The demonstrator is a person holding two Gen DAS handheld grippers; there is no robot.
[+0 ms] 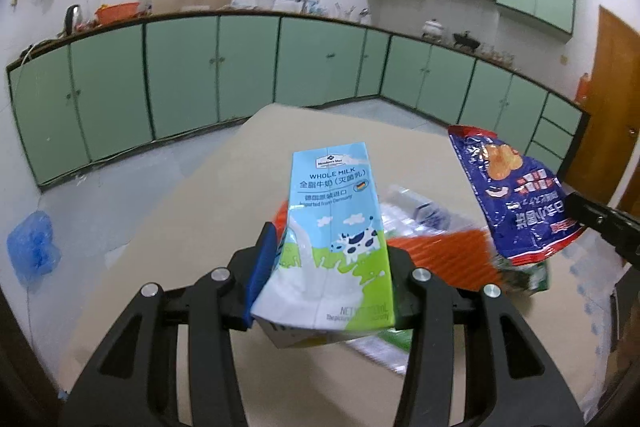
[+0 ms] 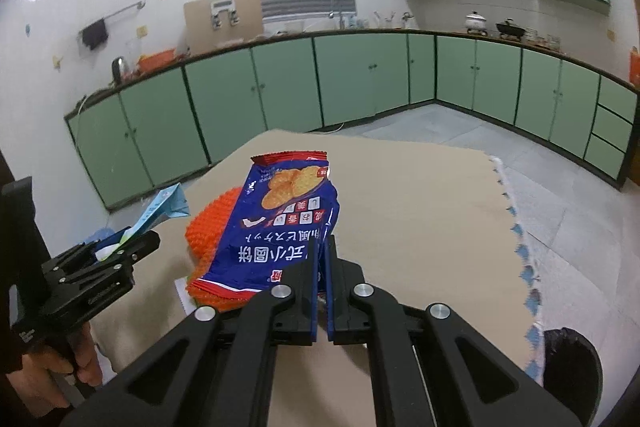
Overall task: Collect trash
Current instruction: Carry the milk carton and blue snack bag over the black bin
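Blue-padded left claw [image 1: 324, 267] clamps the milk carton [image 1: 334, 239]; right claw [image 2: 320, 255] pinches the snack wrapper's [image 2: 280, 223] edge above the table [image 2: 420, 227].

Left view: right finger pad hidden behind the milk carton [image 1: 332, 239], whose lower print is blurred, volume unreadable. Orange basket [image 1: 448, 259] mostly covered by the carton and the snack bag [image 1: 516, 203]; clear wrappers inside it are smeared, contents can't be told. Right gripper [image 1: 576, 213] cut off by the frame edge. Right view: bag's lower edge vanishes between the jaws, carton only peeks out of the left gripper [image 2: 132, 241], dark object [image 2: 572, 367] at the bench corner unidentifiable
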